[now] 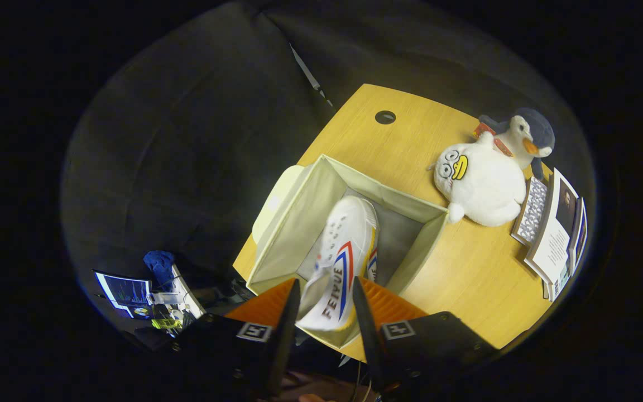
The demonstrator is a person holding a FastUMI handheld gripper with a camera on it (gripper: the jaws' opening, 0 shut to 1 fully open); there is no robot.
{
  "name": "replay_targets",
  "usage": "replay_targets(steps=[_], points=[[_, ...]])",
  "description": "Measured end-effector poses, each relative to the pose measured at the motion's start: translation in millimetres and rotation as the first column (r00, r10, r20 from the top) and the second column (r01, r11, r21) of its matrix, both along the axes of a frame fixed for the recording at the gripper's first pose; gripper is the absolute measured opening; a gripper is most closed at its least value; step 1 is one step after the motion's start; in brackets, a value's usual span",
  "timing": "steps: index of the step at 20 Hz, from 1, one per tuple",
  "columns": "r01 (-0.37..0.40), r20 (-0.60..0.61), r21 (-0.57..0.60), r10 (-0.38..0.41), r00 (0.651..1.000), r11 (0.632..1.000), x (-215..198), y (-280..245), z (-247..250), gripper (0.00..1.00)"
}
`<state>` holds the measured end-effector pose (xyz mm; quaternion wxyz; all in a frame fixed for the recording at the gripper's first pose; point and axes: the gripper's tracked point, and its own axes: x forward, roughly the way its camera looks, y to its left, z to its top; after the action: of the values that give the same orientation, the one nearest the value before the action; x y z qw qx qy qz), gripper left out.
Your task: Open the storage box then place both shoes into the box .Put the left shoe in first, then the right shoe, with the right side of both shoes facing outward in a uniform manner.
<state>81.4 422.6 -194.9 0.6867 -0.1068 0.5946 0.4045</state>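
Your gripper (pixel 326 312) sits closest, its two fingers closed in on the heel end of a white shoe (pixel 337 262) with red and blue stripes on its side; both fingers appear to press on the shoe, which hangs toe-first and tilted over the storage box (pixel 293 223). The box stands open near the tabletop's (pixel 466 268) near edge, its pale lid (pixel 277 195) folded back off the far side, so the opening step looks done. Just beside the held shoe, lower inside the box, a sliver of a second shoe (pixel 372 267) with the same stripes shows, so I judge the left shoe is already in and you are on the right one, partway through lowering it. The next move calls for easing the shoe down alongside the first without snagging the box's soft wall, keeping its striped side turned the same way as the other shoe's, then spreading the fingers only once the sole rests on the box floor. Whether the two sides match I cannot tell from here. Beyond the box, toward the tabletop's far corner, lie a white plush duck (pixel 480 187) and a penguin toy (pixel 528 137), with some booklets (pixel 550 229) at the edge beside them, all well apart from your path.
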Motion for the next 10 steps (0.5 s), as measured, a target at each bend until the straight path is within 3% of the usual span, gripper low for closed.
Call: replay_targets(steps=[1, 10], points=[[-0.005, 0.018, 0.0, 0.005, 1.0, 1.0, 7.3, -3.1, 2.6, 0.82], [0.094, 0.091, 0.085, -0.102, 0.991, 0.992, 24.8, -59.2, 54.2, 0.85]])
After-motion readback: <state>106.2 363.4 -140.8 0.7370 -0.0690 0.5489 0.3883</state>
